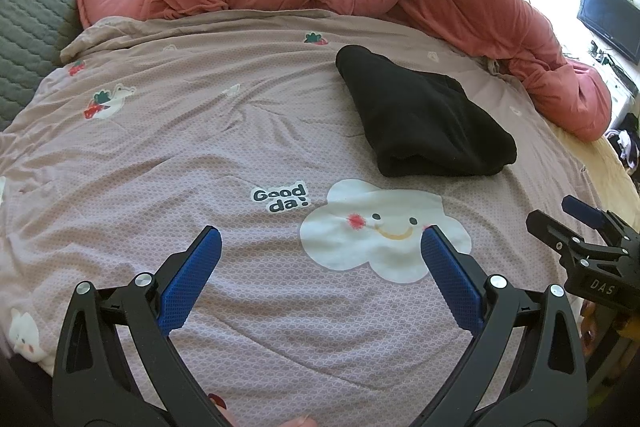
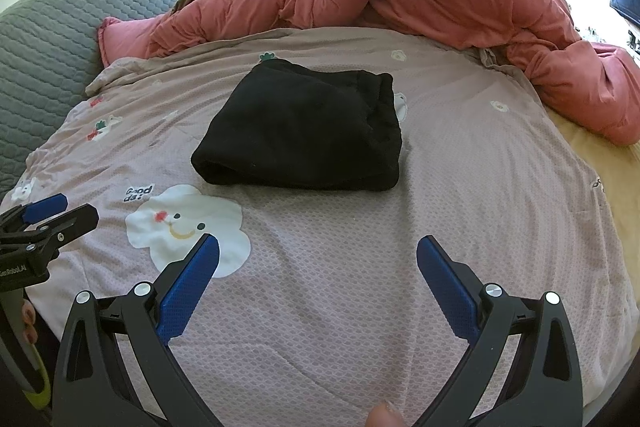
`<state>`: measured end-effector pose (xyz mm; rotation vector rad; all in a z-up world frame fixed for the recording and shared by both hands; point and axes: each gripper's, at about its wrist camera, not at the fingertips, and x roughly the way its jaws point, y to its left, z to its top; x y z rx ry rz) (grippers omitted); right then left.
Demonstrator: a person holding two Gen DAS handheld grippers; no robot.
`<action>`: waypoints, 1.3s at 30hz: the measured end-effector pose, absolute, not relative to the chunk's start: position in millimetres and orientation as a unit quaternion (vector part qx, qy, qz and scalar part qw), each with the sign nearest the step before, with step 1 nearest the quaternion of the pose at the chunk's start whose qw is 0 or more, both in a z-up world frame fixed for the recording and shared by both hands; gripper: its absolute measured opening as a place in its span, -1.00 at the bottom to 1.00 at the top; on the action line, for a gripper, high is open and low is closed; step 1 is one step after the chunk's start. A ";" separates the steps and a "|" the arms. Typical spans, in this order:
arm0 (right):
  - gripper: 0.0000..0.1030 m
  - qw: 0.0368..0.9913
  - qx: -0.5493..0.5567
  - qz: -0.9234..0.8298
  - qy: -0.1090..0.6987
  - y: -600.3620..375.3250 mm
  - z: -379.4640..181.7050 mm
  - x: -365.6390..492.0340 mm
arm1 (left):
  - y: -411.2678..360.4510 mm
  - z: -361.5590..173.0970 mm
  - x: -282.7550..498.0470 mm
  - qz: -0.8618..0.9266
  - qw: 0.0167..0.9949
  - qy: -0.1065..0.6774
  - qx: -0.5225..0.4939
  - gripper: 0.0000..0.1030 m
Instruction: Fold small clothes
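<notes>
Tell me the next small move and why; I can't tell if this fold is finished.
Probably none on the black garment itself: it already lies as a compact folded bundle on the bedspread, and both the left gripper and right gripper are open, empty and short of it. I'd draw both back.

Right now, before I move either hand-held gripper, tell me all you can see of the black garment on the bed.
The black garment is a soft, fleecy-looking piece, folded into a compact, roughly rectangular bundle with a rounded fold at the near edge and layered edges at the far right. It lies flat on the pink printed bedsheet, beyond the cloud print. Neither gripper touches it; only the sheet does.
</notes>
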<state>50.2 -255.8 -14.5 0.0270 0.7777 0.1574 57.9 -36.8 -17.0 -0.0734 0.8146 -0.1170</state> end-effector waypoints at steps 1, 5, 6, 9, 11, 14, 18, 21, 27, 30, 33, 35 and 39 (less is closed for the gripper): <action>0.91 0.922 0.013 0.077 0.379 -255.5 -14.5 50.3 | -36.8 -17.1 58.0 -0.057 0.916 0.396 -0.035 0.82; 0.91 0.922 0.014 0.078 0.379 -254.3 -14.9 50.2 | -36.9 -16.6 58.1 -0.056 0.916 0.395 -0.035 0.82; 0.91 0.922 0.013 0.079 0.379 -253.9 -15.1 49.7 | -37.2 -16.1 57.9 -0.055 0.916 0.396 -0.035 0.82; 0.91 0.922 0.013 0.078 0.379 -253.7 -15.5 48.8 | -37.8 -15.4 58.0 -0.054 0.916 0.396 -0.034 0.82; 0.91 0.922 0.014 0.076 0.379 -254.2 -15.5 48.5 | -37.9 -14.3 58.0 -0.052 0.916 0.397 -0.034 0.82; 0.91 0.922 0.013 0.076 0.379 -254.6 -15.1 48.0 | -38.0 -14.7 57.9 -0.050 0.916 0.397 -0.034 0.82; 0.91 0.922 0.013 0.076 0.379 -254.5 -15.0 47.9 | -37.6 -15.5 57.8 -0.049 0.915 0.400 -0.037 0.82; 0.91 0.922 0.013 0.074 0.379 -255.1 -14.7 47.7 | -37.5 -15.7 58.0 -0.050 0.914 0.400 -0.038 0.82; 0.91 0.923 0.016 0.065 0.379 -260.6 -13.9 47.6 | -38.4 -17.2 58.7 -0.052 0.913 0.403 -0.035 0.82; 0.91 0.923 0.017 0.056 0.379 -264.1 -14.6 48.5 | -38.1 -17.8 59.1 -0.054 0.913 0.403 -0.033 0.82; 0.91 0.923 0.018 0.044 0.383 -267.3 -16.5 49.8 | -37.5 -18.6 59.4 -0.055 0.912 0.405 -0.033 0.82; 0.91 0.922 0.021 0.035 0.385 -270.1 -17.4 50.4 | -37.5 -19.1 60.0 -0.059 0.911 0.406 -0.031 0.82; 0.91 0.922 0.023 0.011 0.387 -278.8 -19.8 49.8 | -39.6 -20.8 62.6 -0.053 0.911 0.409 -0.016 0.82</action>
